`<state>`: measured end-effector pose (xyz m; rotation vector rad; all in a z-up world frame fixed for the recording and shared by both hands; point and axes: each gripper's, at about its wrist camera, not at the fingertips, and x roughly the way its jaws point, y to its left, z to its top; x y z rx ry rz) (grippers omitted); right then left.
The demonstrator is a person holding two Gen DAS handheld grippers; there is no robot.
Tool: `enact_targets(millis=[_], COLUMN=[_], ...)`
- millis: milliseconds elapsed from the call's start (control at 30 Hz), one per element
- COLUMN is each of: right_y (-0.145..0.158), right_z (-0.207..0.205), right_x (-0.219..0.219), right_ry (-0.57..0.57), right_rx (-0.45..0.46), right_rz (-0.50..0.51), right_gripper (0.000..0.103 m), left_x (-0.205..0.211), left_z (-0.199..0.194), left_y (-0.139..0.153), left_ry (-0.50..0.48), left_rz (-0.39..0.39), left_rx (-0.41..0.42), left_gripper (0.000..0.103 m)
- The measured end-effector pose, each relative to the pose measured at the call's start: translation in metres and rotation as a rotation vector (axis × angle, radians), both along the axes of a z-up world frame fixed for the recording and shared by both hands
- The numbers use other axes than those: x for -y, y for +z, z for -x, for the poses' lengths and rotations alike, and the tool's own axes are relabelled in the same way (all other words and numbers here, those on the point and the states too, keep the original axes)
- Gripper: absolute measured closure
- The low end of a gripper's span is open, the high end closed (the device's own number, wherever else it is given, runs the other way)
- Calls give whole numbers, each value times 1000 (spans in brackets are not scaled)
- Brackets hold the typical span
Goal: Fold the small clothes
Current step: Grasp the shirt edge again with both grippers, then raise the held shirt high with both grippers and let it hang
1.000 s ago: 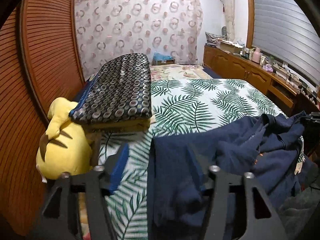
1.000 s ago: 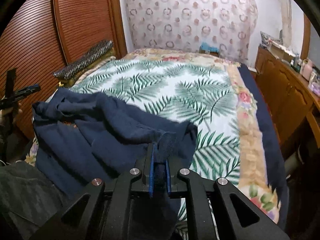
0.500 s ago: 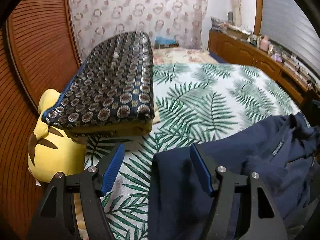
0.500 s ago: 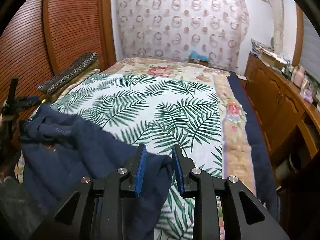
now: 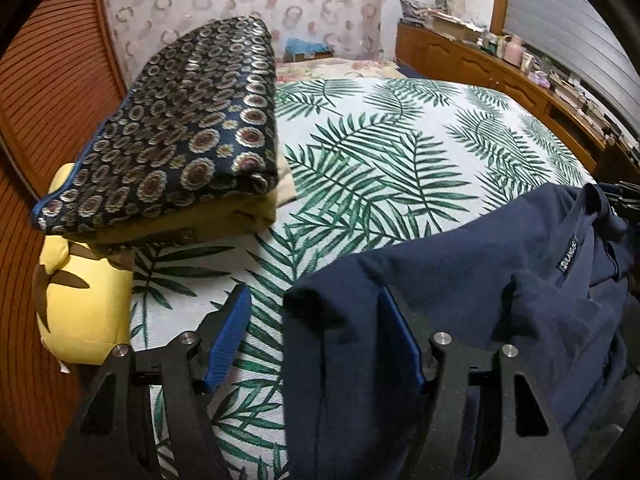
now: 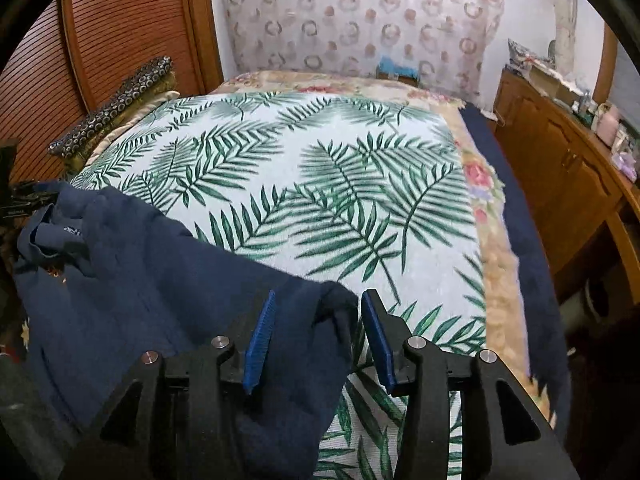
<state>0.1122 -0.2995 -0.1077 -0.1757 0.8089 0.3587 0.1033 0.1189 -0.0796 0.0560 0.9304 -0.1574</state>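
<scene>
A navy garment (image 6: 160, 280) is being laid out along the near edge of the bed (image 6: 340, 184), on the palm-leaf cover, apparently so that it can be flattened before any fold is made. One corner of it is lying between the jaws of the right gripper (image 6: 318, 338), which are being opened; the blue pads are standing clear of the cloth on both sides, so the corner is being released rather than held. At the other end, the left gripper (image 5: 316, 340) is being narrowed a little, yet its jaws are parted wide: the garment's edge is draped against the right-hand pad only, and bare cover is being shown between the cloth and the other pad, so nothing is being gripped there. A patterned cushion (image 5: 180, 128) and a yellow plush (image 5: 84, 300) are being kept at the bed's side, apart from the garment, leaving the middle free for folding.
</scene>
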Motion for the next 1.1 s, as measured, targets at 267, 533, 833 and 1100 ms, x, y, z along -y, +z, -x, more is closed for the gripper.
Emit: enact_targets(millis=[267, 533, 833, 1100], right_y=[-4, -6, 65, 125], right_z=[-1, 7, 75, 141], right_x=[1, -6, 1, 24], right_ry=[41, 123, 194, 195], right_rx=[-43, -47, 102, 237], right_rz=[-40, -63, -155, -173], right_gripper=[43, 83, 90, 90], left_x=[4, 11, 13, 13], left_z=[0, 12, 96, 149], left_y=[1, 7, 96, 166], left_ry=[-49, -50, -31, -53], left_rz=[26, 52, 162, 169], left_rx=[-13, 25, 302, 461], left_gripper=[58, 89, 90, 90])
